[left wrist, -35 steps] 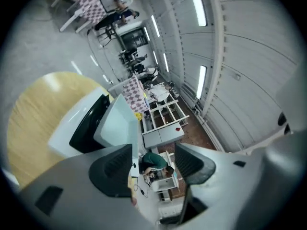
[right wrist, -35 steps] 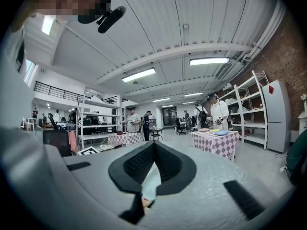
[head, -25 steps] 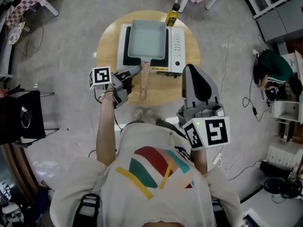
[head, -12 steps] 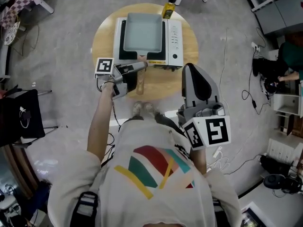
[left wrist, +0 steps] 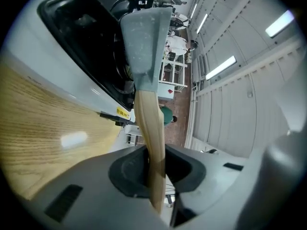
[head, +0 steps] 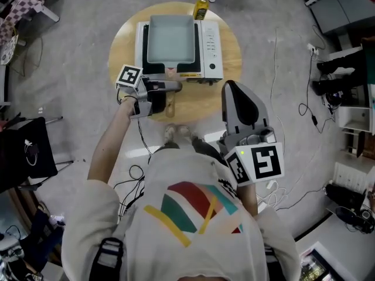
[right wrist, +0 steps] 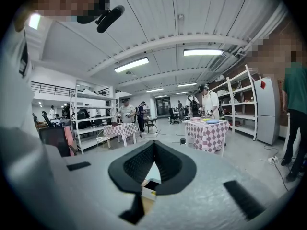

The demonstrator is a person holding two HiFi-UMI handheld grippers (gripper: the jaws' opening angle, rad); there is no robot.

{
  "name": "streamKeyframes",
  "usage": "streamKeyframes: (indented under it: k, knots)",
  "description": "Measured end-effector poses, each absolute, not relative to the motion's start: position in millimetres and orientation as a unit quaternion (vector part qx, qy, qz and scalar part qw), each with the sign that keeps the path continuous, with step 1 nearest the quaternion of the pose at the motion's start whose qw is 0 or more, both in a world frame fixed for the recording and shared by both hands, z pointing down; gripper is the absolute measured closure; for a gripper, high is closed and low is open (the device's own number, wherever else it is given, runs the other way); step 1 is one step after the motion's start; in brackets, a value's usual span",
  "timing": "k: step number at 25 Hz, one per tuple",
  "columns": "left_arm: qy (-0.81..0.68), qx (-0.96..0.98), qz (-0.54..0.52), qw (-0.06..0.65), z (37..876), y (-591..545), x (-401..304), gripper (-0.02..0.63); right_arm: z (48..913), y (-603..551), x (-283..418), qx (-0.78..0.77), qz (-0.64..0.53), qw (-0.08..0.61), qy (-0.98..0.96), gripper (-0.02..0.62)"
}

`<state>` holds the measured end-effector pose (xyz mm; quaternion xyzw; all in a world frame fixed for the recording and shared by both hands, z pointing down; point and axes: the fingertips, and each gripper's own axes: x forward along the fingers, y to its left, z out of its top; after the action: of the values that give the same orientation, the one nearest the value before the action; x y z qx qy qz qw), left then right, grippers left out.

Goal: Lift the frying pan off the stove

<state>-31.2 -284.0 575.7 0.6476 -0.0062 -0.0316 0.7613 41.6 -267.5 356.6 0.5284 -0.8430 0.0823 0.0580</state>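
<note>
stove [head: 211,44] on round wooden table [head: 202,102], grey floor [head: 70,75]

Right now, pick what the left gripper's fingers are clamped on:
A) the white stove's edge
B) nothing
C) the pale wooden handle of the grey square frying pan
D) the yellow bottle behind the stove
C: in the left gripper view, the left gripper has fingers that have just been closing and now press on both sides of the pale wooden handle leading to the grey square frying pan.
</note>
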Motion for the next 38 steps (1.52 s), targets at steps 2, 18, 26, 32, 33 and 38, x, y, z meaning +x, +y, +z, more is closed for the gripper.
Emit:
streamKeyframes:
  k: [2,18,26,32,33,38]
  knots:
    - [-0.002,0.648,-0.034,0.761,576,-284,-31,0.545,358,-267,43,0.53,0.083,0.06,-0.842,0.597]
    - [-0.008,0.667,-0.024,0.745,576,-285,-31,0.549,368,-263,51,0.541,0.093,0.069,-0.833,0.597]
    - [-0.024,0.703,0.04,0.71,575,-279,-28,0.541,370,-263,46,0.533,0.094,0.072,-0.838,0.597]
    - [-0.037,0.726,0.073,0.683,569,-276,-28,0.529,372,-263,47,0.529,0.094,0.072,-0.84,0.597]
    - [-0.042,0.73,0.079,0.677,568,-276,-28,0.529,372,-264,46,0.528,0.093,0.071,-0.841,0.597]
    - [-0.026,0.746,0.062,0.663,540,-281,-22,0.52,373,-267,43,0.523,0.088,0.071,-0.845,0.597]
